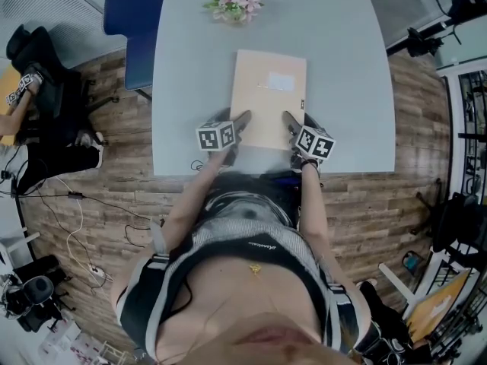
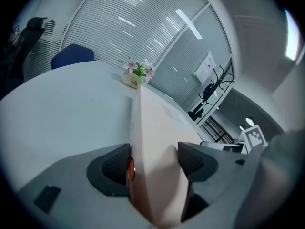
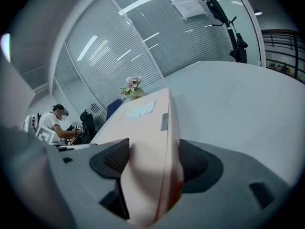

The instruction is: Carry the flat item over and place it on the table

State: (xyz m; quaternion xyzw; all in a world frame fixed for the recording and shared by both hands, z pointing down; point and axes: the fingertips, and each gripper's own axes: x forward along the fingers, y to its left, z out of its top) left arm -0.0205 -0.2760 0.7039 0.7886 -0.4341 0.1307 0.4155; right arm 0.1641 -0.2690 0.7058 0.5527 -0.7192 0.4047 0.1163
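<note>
Beige flat box (image 1: 268, 99) on table (image 1: 190, 90) — left gripper (image 1: 237, 125) pinching it | right gripper (image 1: 295, 128) pinching it

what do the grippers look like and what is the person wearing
The left gripper and right gripper have grey bodies and dark ribbed pads on the jaws. Each carries a white cube with black square markers. The person wears a black-and-grey top.
</note>
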